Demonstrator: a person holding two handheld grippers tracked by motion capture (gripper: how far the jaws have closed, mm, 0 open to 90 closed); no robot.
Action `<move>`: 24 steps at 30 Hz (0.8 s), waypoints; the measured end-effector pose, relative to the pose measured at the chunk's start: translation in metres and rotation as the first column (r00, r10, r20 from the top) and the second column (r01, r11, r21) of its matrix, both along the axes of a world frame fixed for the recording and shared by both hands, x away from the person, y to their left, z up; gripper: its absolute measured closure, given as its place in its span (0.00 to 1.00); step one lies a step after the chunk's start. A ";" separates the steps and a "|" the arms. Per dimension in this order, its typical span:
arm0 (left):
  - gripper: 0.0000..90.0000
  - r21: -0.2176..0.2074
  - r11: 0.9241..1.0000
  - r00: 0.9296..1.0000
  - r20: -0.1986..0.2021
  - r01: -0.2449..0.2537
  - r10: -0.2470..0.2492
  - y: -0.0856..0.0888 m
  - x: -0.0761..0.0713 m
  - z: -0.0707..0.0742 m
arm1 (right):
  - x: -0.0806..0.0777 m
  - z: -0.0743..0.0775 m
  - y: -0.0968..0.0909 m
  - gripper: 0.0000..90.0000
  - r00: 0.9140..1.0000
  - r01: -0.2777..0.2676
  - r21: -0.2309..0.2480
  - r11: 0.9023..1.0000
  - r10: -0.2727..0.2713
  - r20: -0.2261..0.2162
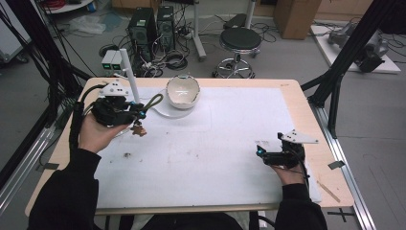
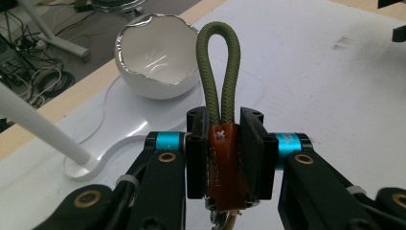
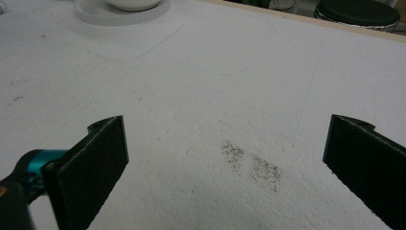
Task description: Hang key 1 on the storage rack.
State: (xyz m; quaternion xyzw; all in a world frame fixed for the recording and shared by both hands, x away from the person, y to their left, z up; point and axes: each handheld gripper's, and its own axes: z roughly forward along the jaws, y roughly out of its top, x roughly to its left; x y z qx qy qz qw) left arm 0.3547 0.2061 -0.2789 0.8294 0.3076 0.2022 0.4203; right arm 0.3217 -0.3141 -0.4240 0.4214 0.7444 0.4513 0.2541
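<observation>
1. My left gripper [image 2: 225, 158] has its two black jaws clamped on the brown leather tab [image 2: 224, 165] of a keychain, with the tab squeezed flat between the pads
2. The keychain's olive-green cord loop [image 2: 218, 72] stands up out of the tab, above the jaws, and points toward the white bowl [image 2: 158, 62]
3. In the high view I hold that left gripper [image 1: 136, 114] above the table's left rear part, just beside the bowl [image 1: 182, 91]; the cord loop [image 1: 153, 101] sticks out toward the bowl and a small brown piece [image 1: 139, 129] hangs under the jaws, off the white mat [image 1: 215, 143]
4. The bowl has a jagged, broken-looking rim and sits on a white stand base [image 2: 119, 129], from which a thin white pole [image 2: 38, 127] rises at a slant
5. My right gripper [image 1: 268, 154] rests low at the mat's right side, well apart from the keychain
6. Its jaws stand wide apart with nothing between them, and bare mat with a dark speckled smudge [image 3: 251, 165] lies beneath
</observation>
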 end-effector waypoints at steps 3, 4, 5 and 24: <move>0.81 0.003 1.000 1.000 0.008 -0.013 0.013 0.005 0.001 0.004 | 0.000 0.000 0.000 0.01 1.000 0.000 0.000 1.000 0.000 0.001; 0.81 0.008 1.000 1.000 0.017 -0.017 0.017 0.009 0.001 0.010 | 0.000 0.000 0.001 0.01 1.000 0.000 -0.002 1.000 0.000 -0.003; 0.81 0.008 1.000 1.000 0.017 -0.017 0.017 0.009 0.001 0.010 | 0.000 0.000 0.001 0.01 1.000 0.002 -0.002 1.000 -0.002 -0.006; 0.81 -0.005 0.992 0.992 0.026 -0.126 0.126 0.054 0.036 0.032 | 0.000 0.000 0.001 0.01 1.000 -0.001 -0.009 1.000 0.001 0.004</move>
